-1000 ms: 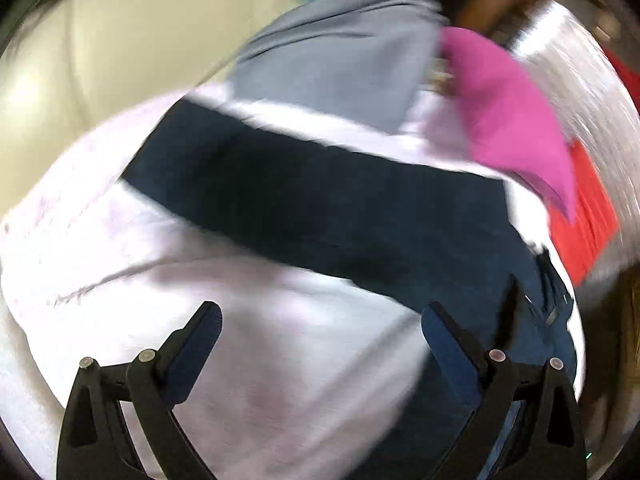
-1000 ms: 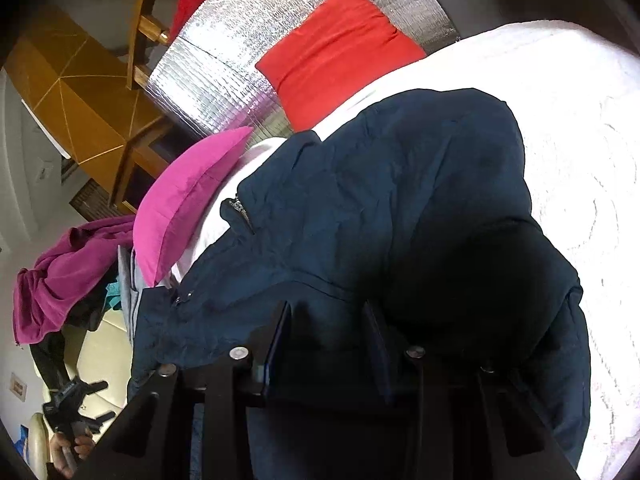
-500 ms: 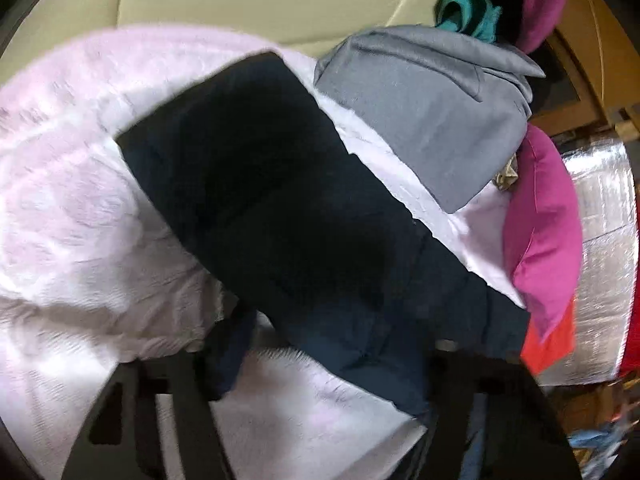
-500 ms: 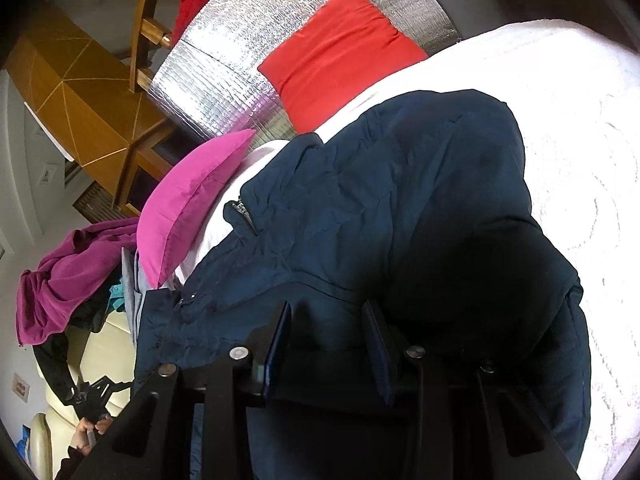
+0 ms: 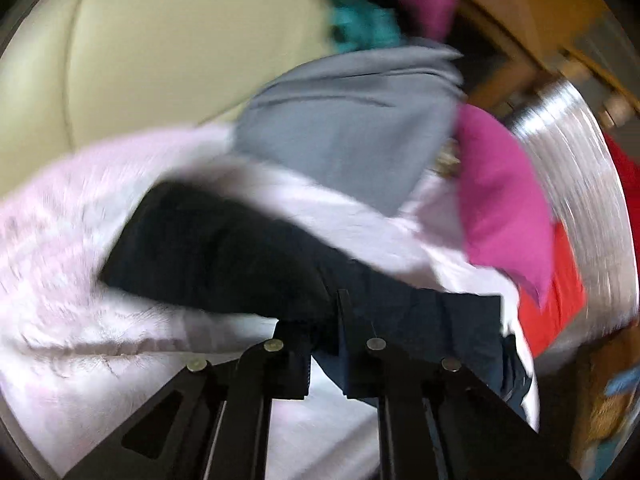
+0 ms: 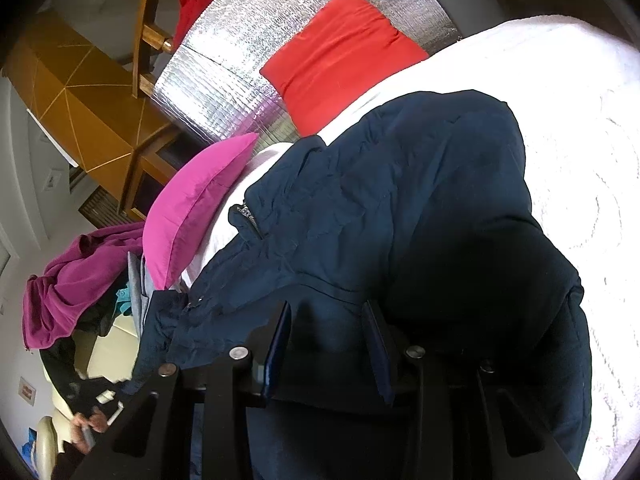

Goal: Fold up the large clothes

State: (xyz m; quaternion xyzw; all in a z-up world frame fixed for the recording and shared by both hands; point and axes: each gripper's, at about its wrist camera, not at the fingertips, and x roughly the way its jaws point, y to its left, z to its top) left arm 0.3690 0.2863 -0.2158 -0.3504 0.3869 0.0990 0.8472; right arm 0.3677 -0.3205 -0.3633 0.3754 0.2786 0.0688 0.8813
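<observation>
Pinching the navy sleeve (image 5: 224, 248) at its near edge with the left gripper (image 5: 324, 344), fingers clamped together on the fabric, sleeve lying stretched across the white fleece blanket (image 5: 64, 248) below the grey garment (image 5: 348, 128). Further right, right gripper (image 6: 326, 344) planted on the navy jacket (image 6: 380, 200), fingers part-way apart with cloth bunched between, apparently gripping a fold near the body, beside pink cushion (image 6: 192, 204) and red cushion (image 6: 340, 56). Early in the fold by the look: body partly doubled, sleeve yet to come across, final tidy folds outstanding.
</observation>
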